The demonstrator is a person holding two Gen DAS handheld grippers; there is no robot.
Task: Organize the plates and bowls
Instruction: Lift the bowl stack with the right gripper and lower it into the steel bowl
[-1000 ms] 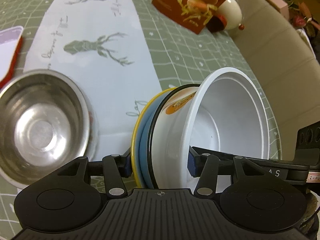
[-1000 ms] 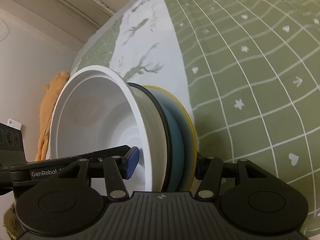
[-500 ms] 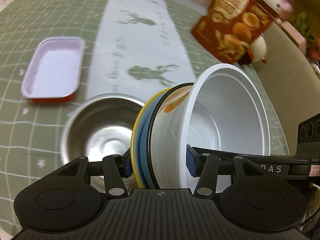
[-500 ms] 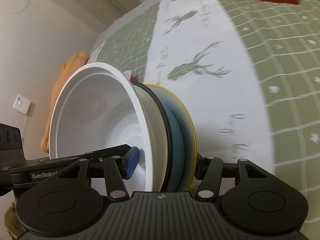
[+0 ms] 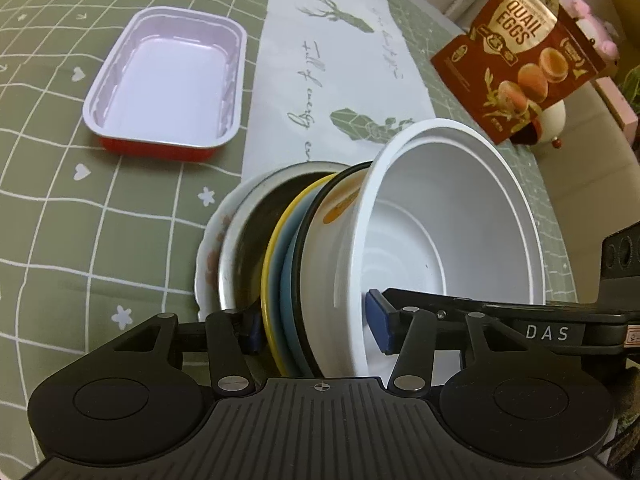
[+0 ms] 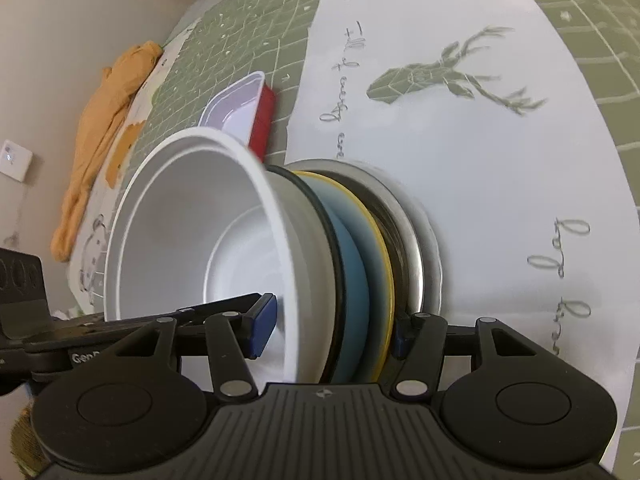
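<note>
Both grippers clamped on one nested stack: white bowl, black-rimmed bowl, blue plate with yellow rim. Left gripper pinching from one side, one finger inside the white bowl, the other behind the plate; right gripper doing the same from the opposite side. Stack held on edge, poised right at the steel bowl, itself seated on a white scalloped plate on the deer-print runner. Contact with the steel bowl impossible to confirm. Likely step: nesting the stack into the steel bowl. Best done by centring the plate over the steel rim, levelling, lowering both grippers together, releasing only once seated. Red tray well apart, untouched.
</note>
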